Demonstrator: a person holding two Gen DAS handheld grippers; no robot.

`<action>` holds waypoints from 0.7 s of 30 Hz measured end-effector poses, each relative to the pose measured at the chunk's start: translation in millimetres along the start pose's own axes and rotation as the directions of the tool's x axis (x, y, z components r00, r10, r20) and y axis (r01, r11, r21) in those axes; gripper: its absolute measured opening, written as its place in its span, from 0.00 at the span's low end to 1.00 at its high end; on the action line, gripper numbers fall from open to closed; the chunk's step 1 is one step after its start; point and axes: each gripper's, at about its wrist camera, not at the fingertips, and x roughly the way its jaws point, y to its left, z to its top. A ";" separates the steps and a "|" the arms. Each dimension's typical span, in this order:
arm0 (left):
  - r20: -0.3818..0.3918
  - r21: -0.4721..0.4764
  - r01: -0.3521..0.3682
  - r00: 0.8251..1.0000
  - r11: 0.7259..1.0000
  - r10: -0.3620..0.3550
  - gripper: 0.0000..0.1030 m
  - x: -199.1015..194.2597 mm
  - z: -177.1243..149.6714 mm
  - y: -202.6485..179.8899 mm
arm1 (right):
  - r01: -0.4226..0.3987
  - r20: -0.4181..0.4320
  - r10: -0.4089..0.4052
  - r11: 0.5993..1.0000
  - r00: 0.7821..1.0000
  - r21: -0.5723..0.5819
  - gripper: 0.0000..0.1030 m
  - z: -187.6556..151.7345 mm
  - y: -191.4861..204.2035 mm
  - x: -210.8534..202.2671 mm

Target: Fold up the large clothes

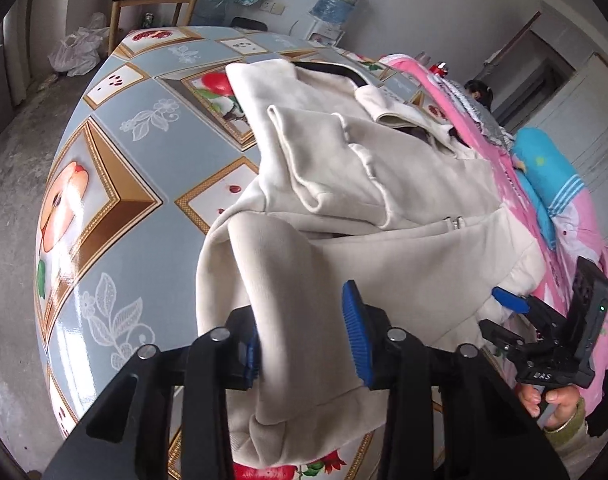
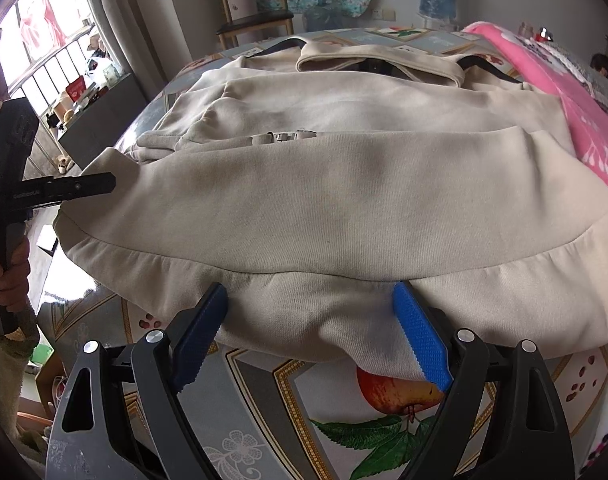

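A large cream hooded jacket (image 1: 383, 184) lies partly folded on the patterned table, sleeves laid over its body. It also fills the right wrist view (image 2: 343, 184). My left gripper (image 1: 304, 340) is open at the jacket's near corner, with a fold of cream cloth lying between its blue pads (image 1: 355, 332). My right gripper (image 2: 315, 332) is open at the jacket's ribbed hem (image 2: 304, 300), the cloth draped between its fingers. The right gripper also shows in the left wrist view (image 1: 511, 300), at the hem's other corner.
The table (image 1: 116, 184) has a glossy grey cloth with fruit pictures. A pink blanket (image 1: 543, 208) and a blue pillow (image 1: 551, 176) lie along its right side. A chair (image 1: 152, 0) and a water dispenser (image 1: 335, 0) stand behind. The left gripper's body (image 2: 44, 192) shows at left.
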 end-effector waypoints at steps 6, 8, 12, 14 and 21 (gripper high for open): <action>0.002 0.017 -0.118 0.993 0.993 0.118 0.15 7.4 4.6 -8.7 | 0.001 0.002 -0.001 1.000 1.000 0.003 0.80 0.3 0.9 0.4; 0.012 0.066 -0.191 0.982 0.979 0.190 0.15 9.9 2.4 -19.4 | 0.001 0.002 -0.001 1.000 1.000 0.003 0.80 0.6 0.8 0.6; 0.042 0.118 -0.299 0.954 0.947 0.296 0.15 13.0 -2.1 -34.3 | 0.003 -0.001 -0.003 1.000 1.000 0.006 0.80 0.6 1.4 0.3; 0.053 0.132 -0.329 0.944 0.935 0.325 0.15 14.3 -2.6 -37.6 | 0.002 -0.008 -0.002 1.000 1.000 0.014 0.82 2.1 1.1 -0.6; 0.060 0.155 -0.372 0.928 0.915 0.368 0.15 15.9 -3.0 -42.9 | 0.005 0.023 -0.006 0.999 1.000 0.039 0.91 -0.1 -0.1 -14.9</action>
